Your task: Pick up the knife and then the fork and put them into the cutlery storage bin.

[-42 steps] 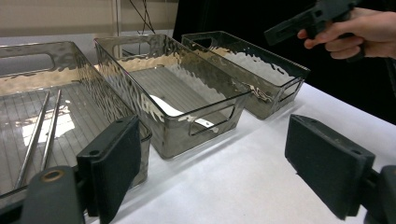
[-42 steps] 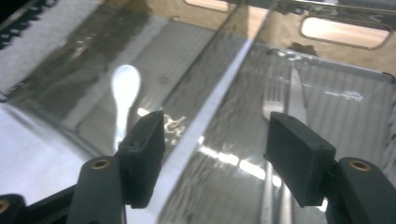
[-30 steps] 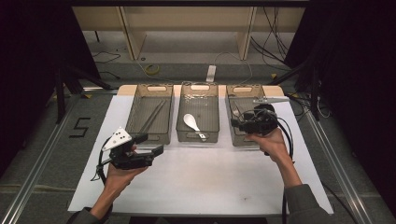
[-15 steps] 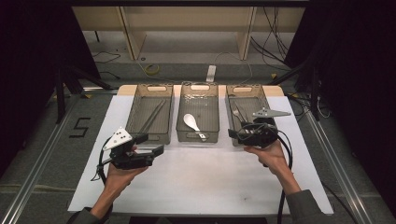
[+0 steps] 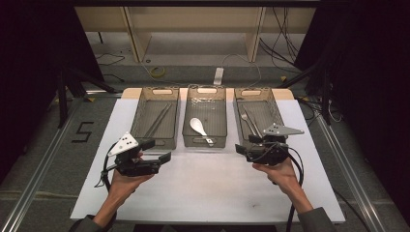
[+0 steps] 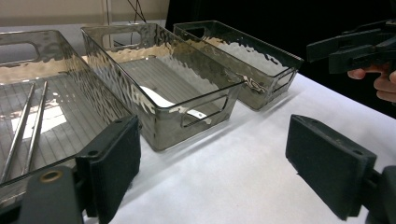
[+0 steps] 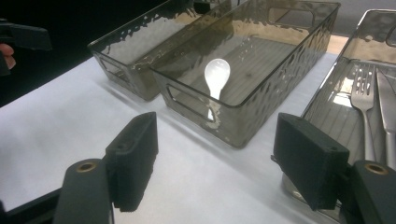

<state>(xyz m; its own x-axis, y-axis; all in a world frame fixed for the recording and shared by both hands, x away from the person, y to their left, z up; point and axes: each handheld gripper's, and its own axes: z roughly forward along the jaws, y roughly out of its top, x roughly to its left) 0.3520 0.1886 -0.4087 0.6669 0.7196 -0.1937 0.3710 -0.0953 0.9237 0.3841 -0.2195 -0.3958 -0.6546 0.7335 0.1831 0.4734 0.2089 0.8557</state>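
Note:
Three smoky clear bins stand in a row at the far side of the white sheet (image 5: 208,188). The left bin (image 5: 137,121) holds metal chopsticks (image 5: 159,119), the middle bin (image 5: 205,143) a white spoon (image 5: 198,126), and the right bin (image 5: 276,108) a fork (image 5: 245,121) and a knife (image 5: 253,124). My left gripper (image 5: 157,150) hovers open and empty before the left bin, pointing right. My right gripper (image 5: 245,145) is open and empty by the right bin's near corner, pointing left. Its own view has the spoon (image 7: 216,74) ahead and the fork (image 7: 363,102) at right.
Bare white sheet lies between the two grippers and the near table edge. The left gripper view has the chopsticks (image 6: 28,126) at left and the other gripper (image 6: 355,46) at upper right. Dark floor, rails and cables surround the table.
My right gripper came back from above the right bin toward the person and sank in front of the bin's near edge, still open. The left hand kept still.

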